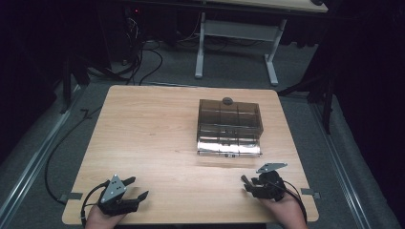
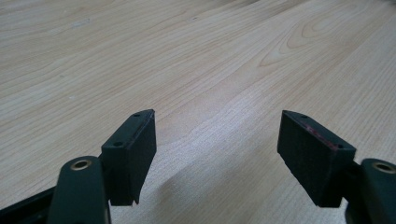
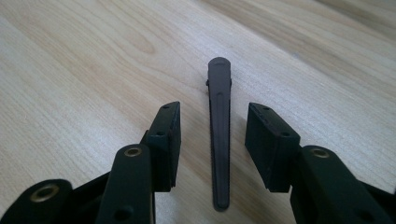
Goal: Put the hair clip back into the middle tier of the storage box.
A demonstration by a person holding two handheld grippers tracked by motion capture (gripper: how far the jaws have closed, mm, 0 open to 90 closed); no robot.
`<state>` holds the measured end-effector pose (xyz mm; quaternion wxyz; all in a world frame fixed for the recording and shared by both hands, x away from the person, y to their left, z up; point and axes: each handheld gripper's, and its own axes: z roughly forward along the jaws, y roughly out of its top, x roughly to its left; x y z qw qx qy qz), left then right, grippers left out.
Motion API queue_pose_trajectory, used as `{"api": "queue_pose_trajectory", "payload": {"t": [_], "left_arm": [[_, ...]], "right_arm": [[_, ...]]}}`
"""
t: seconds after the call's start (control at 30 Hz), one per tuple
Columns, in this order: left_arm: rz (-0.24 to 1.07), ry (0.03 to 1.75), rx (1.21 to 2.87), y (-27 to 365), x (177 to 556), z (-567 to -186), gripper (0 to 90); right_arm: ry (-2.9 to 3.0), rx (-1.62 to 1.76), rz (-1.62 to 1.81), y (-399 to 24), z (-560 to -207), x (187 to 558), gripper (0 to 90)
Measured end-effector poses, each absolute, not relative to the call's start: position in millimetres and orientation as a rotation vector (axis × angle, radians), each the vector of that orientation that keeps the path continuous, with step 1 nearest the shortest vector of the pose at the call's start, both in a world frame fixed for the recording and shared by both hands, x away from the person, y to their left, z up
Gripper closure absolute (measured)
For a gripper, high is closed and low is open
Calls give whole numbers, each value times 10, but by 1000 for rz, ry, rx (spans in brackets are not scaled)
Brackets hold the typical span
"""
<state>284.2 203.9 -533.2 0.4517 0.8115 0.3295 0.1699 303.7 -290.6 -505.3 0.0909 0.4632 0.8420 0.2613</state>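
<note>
- The right gripper (image 3: pixel 212 140) is seen low in the right gripper view with its two blocky, matte black jaws apart; no pad touches anything.
- A slim, dark brown hair clip (image 3: pixel 219 135), tapered and rounded at the far tip with a ridged spine, lies flat on the table (image 3: pixel 84 70) between those jaws, near the centre of the frame.
- The left gripper (image 2: pixel 217 154) is shown with jaws spread wide over bare, pale wood grain.
- In the high view, a smoky translucent plastic box (image 1: pixel 229 126) with ribbed compartments and a small round knob (image 1: pixel 227 100) sits right of centre, well apart from both grippers at the lower edge.
</note>
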Motion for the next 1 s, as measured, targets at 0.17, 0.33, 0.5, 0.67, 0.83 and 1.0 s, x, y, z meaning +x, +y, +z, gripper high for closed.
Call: {"api": "queue_pose_trajectory", "payload": {"t": [0.17, 0.33, 0.5, 0.67, 0.83, 1.0], "left_arm": [[418, 809, 2010, 2038, 2845, -5332, 287], [418, 807, 2008, 2038, 2842, -5332, 288], [416, 804, 2012, 2038, 2843, -5331, 288], [414, 802, 2013, 2036, 2845, -5332, 288], [411, 796, 2016, 2038, 2843, -5331, 288], [410, 796, 2014, 2037, 2844, -5332, 287]], "right_arm": [[2542, 1368, 719, -2886, -5025, 3064, 556], [2579, 1378, 666, -2875, -4993, 3090, 559], [2622, 1375, 607, -2852, -4952, 3126, 559], [2670, 1389, 530, -2817, -4918, 3185, 562], [2721, 1389, 424, -2749, -4882, 3266, 568], [2751, 1379, 370, -2698, -4853, 3319, 572]]}}
